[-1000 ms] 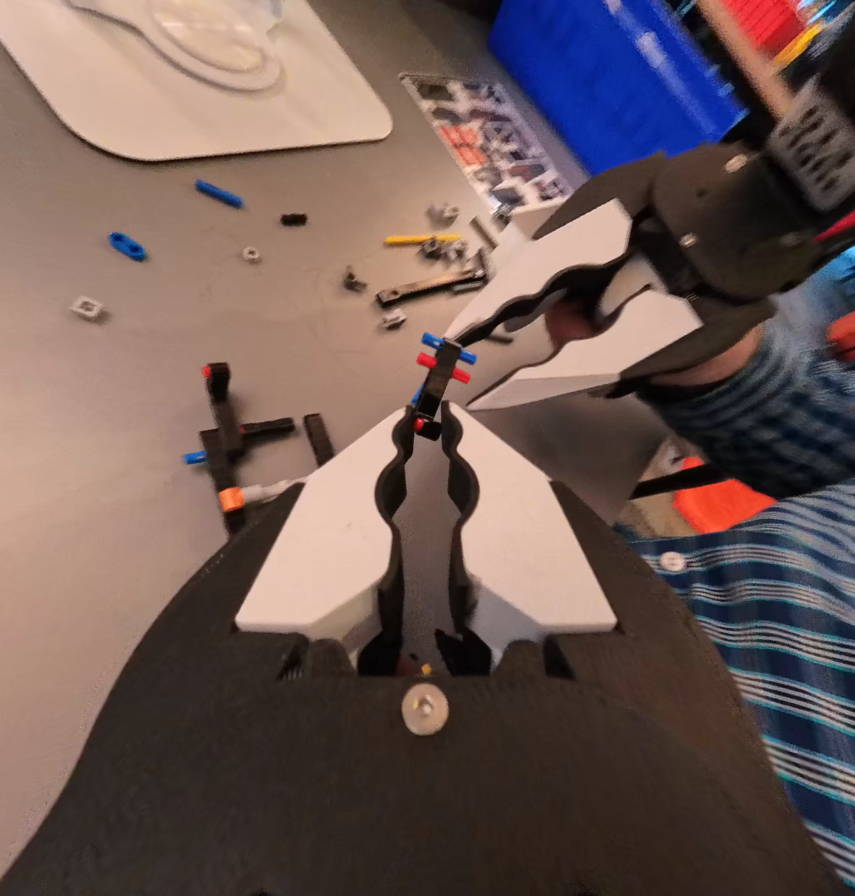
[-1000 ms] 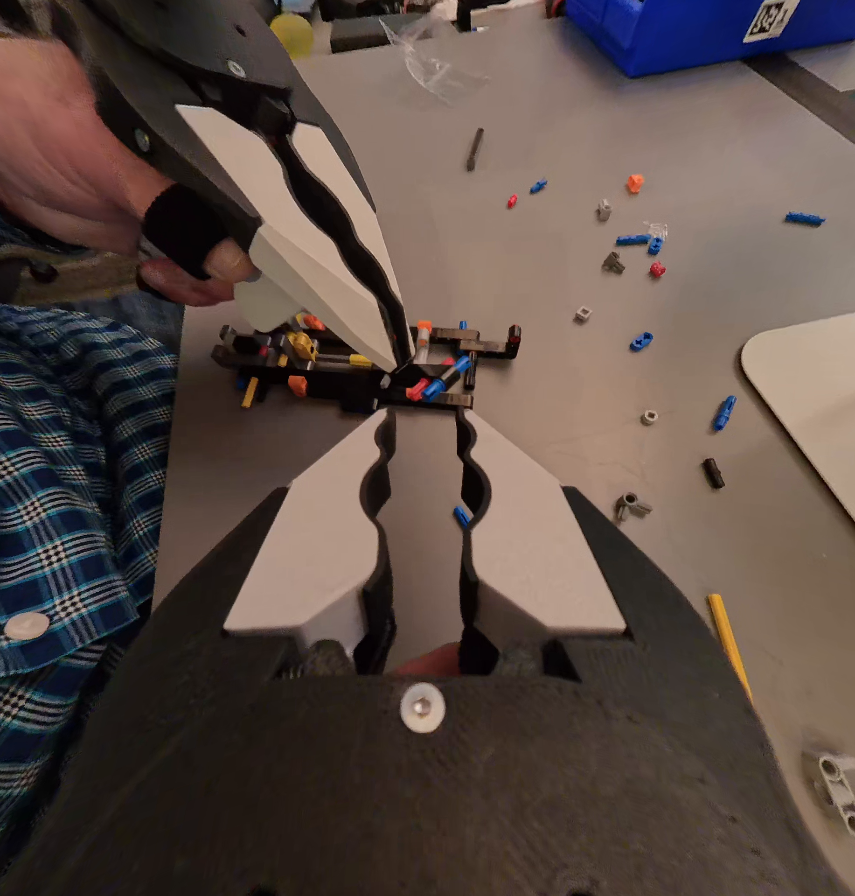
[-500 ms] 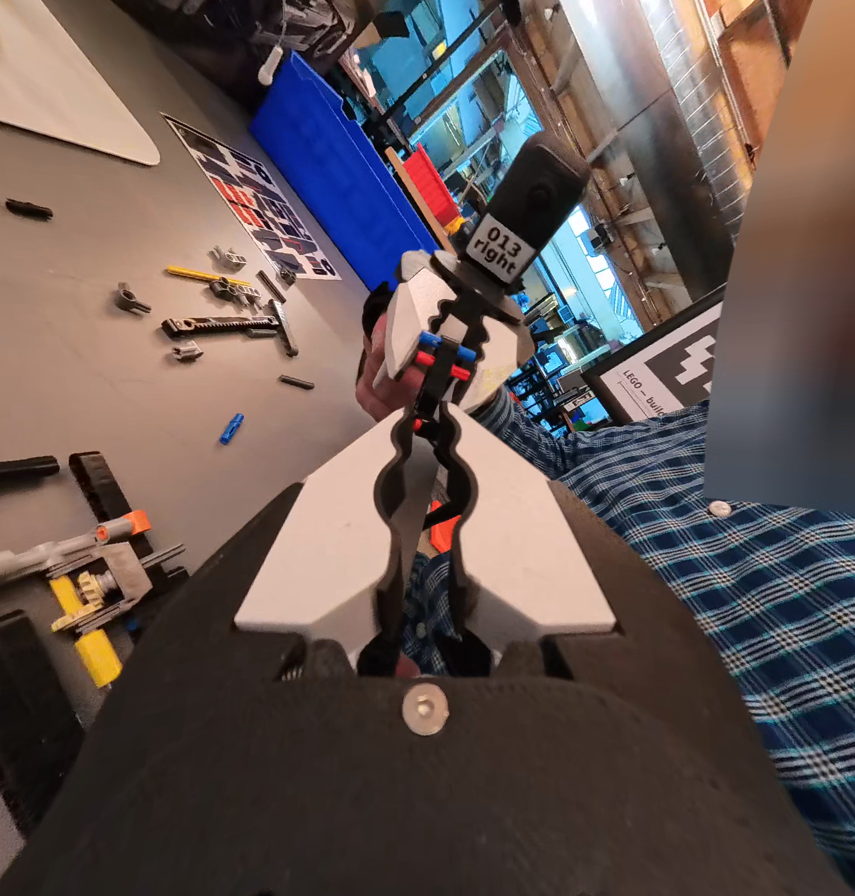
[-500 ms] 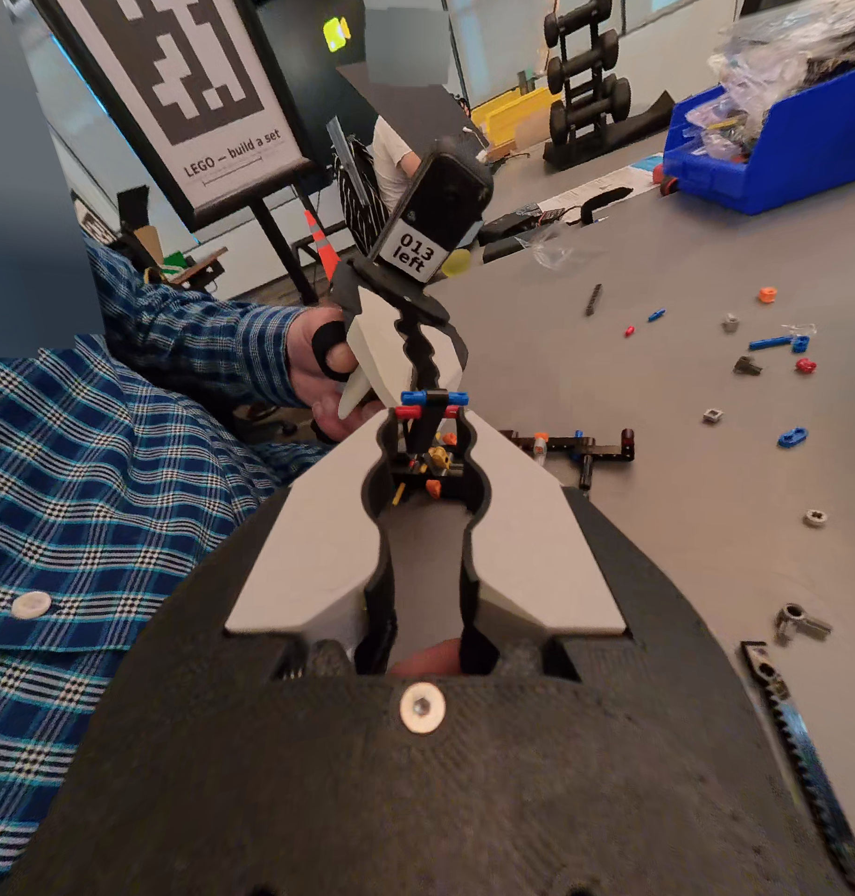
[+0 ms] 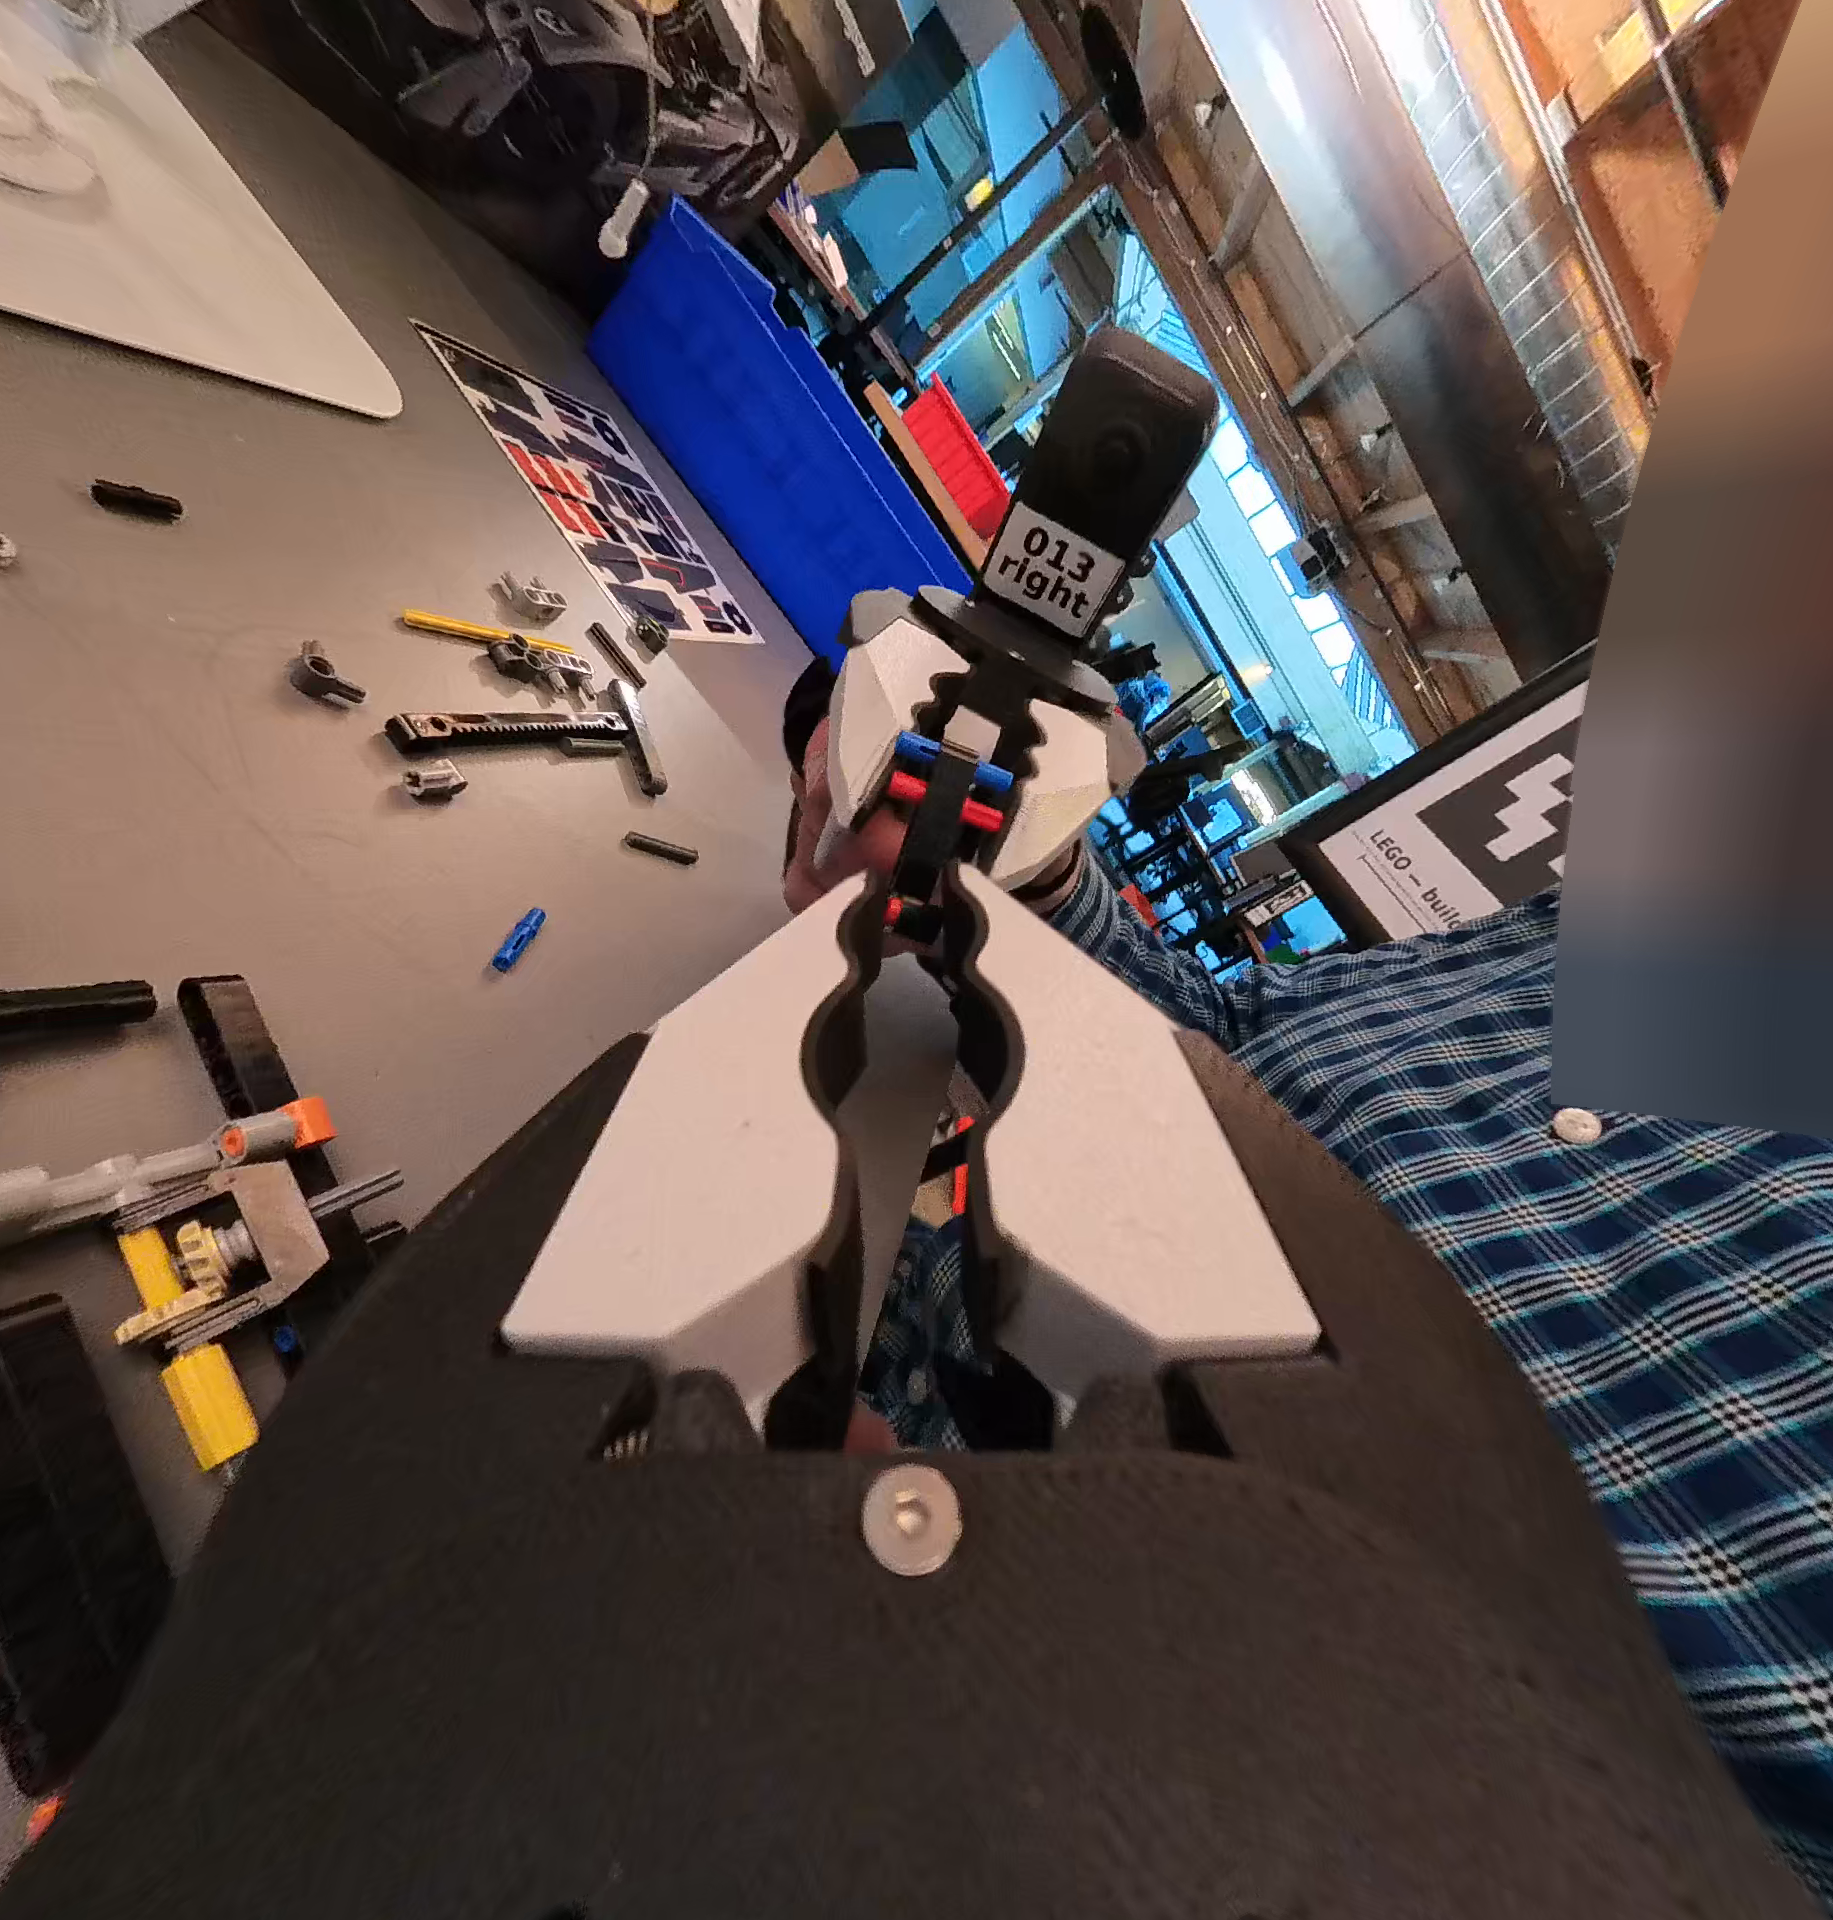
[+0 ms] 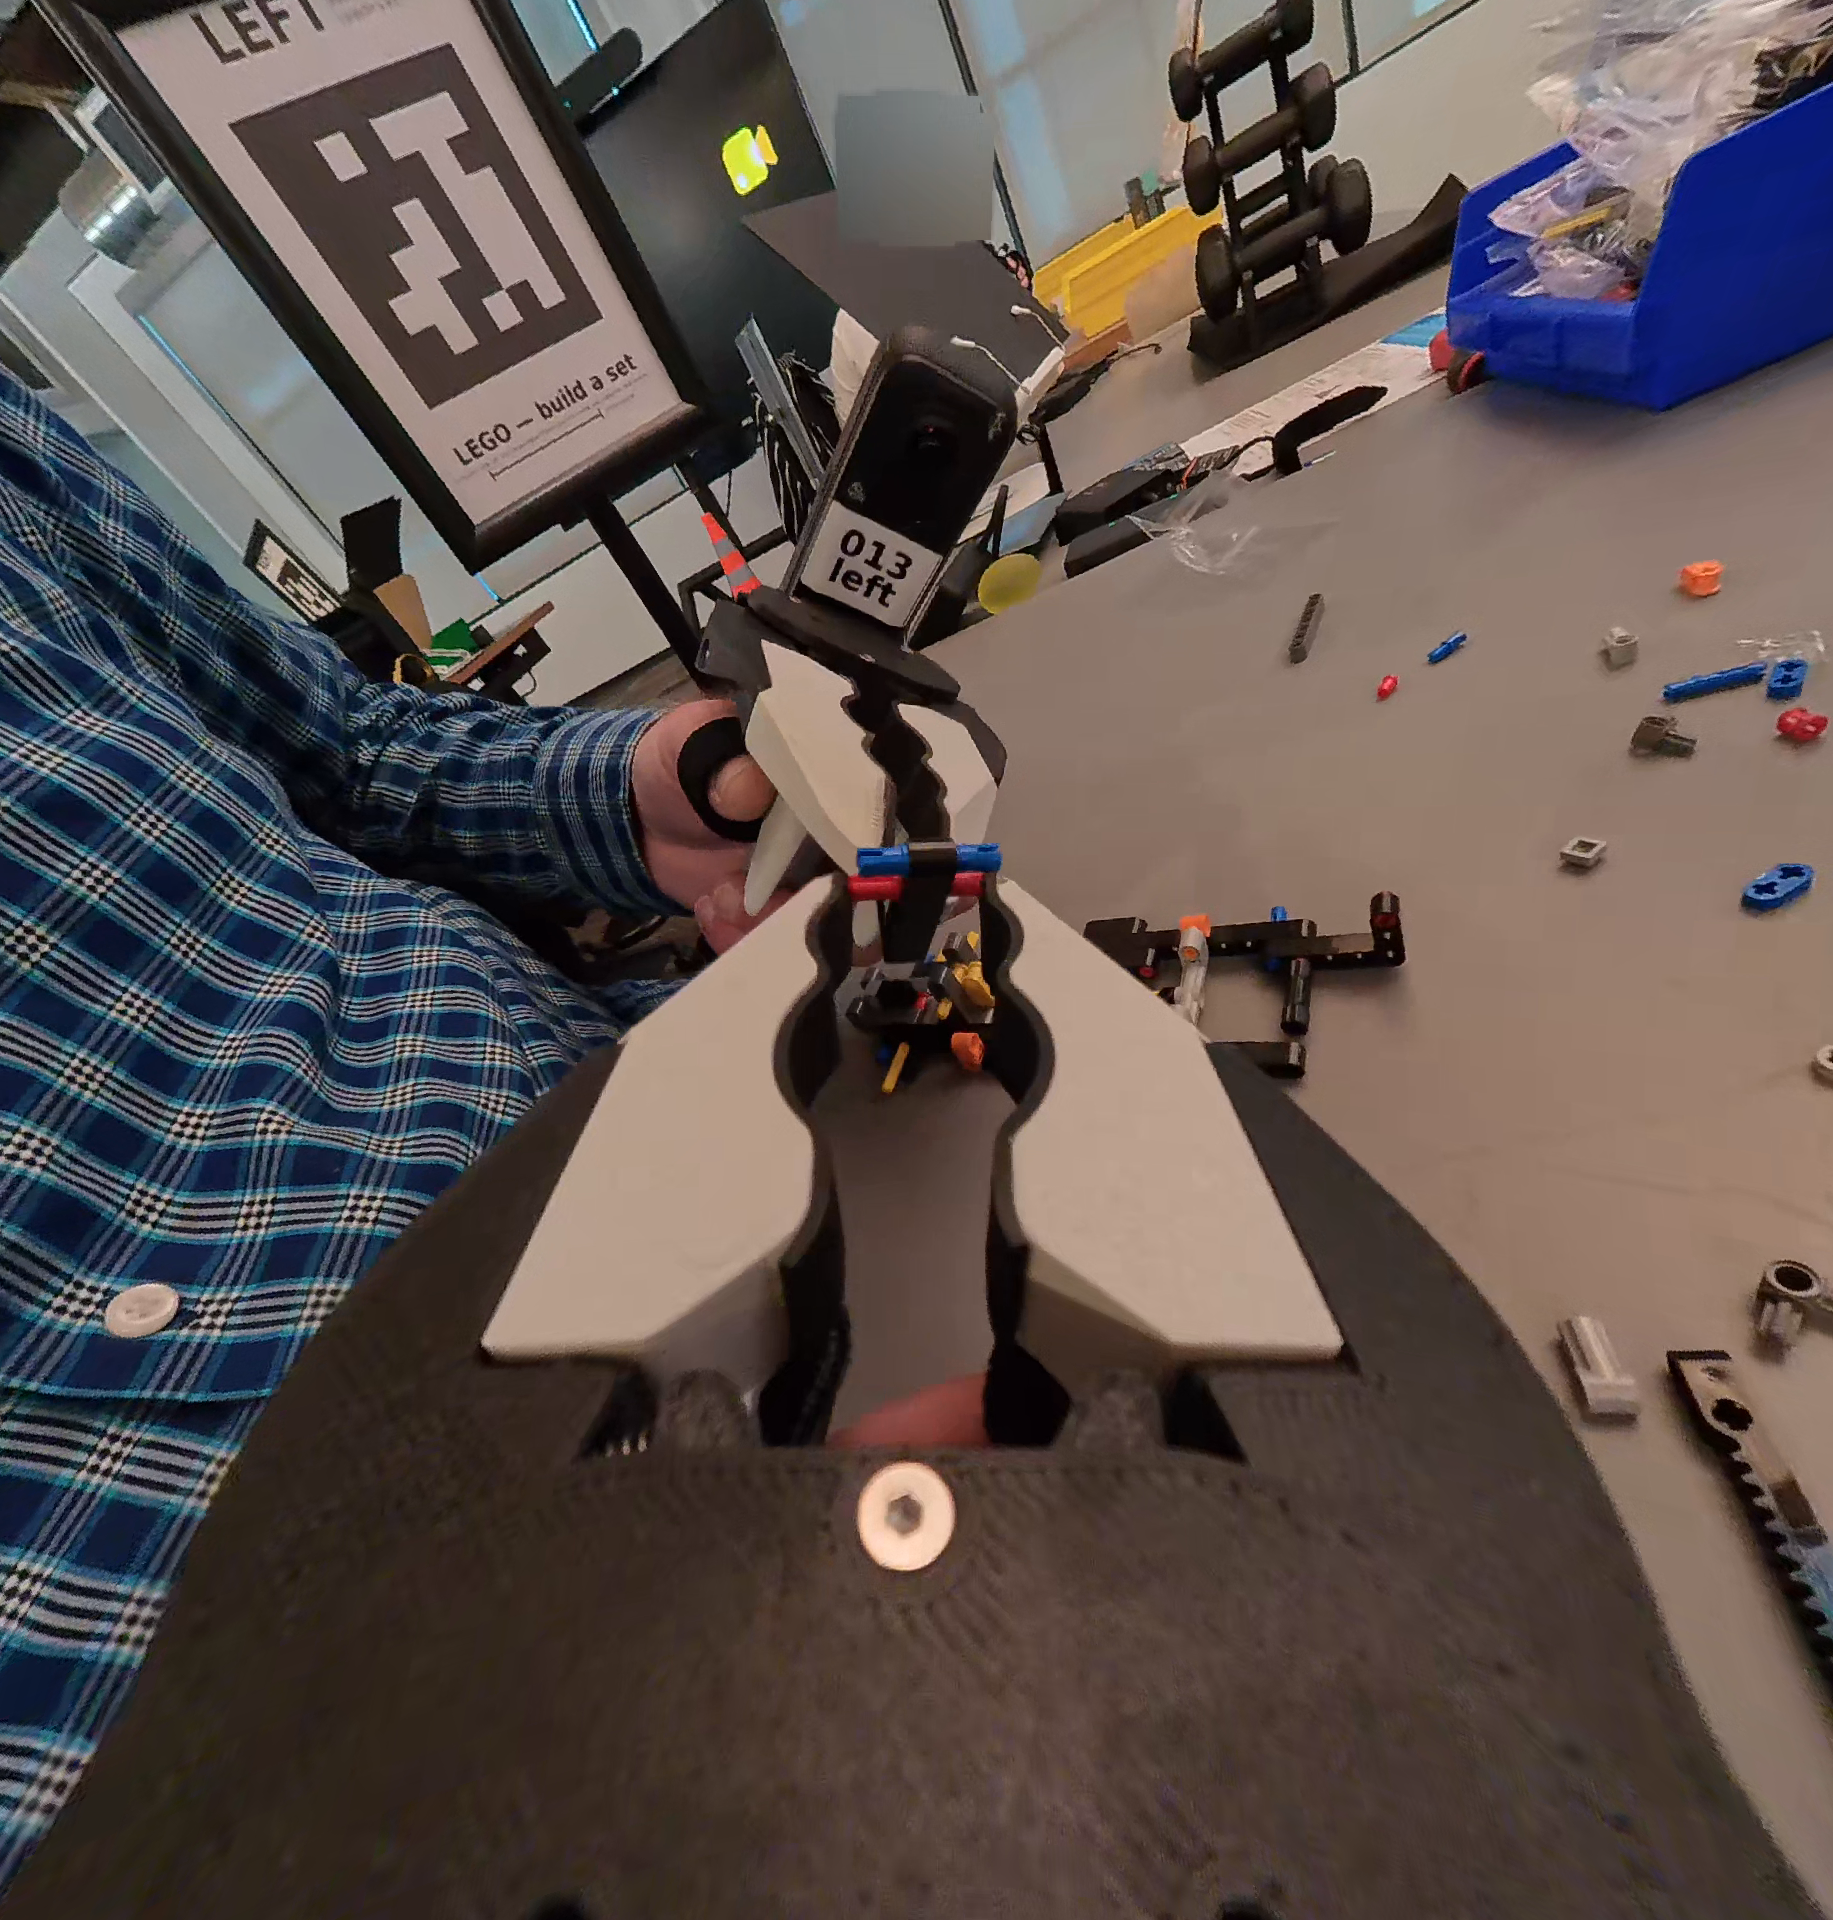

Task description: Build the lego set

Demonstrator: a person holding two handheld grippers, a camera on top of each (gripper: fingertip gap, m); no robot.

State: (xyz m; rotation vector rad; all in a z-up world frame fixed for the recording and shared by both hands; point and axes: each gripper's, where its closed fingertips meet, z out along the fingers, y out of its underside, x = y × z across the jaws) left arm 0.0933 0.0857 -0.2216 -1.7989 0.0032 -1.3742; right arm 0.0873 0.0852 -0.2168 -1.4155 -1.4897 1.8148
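While the black beam (image 5: 933, 831), long axis upright, is being clamped at its lower end by the left tool (image 5: 917, 904), the right tool (image 6: 917, 904), seemingly gaping unclamped, is being held around its pinned upper end.

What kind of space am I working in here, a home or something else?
Likely a lab or workshop, not a home. The grey table sits in a big open room with a dumbbell rack, a large marker board on a stand, blue parts bins and metal ducting overhead.
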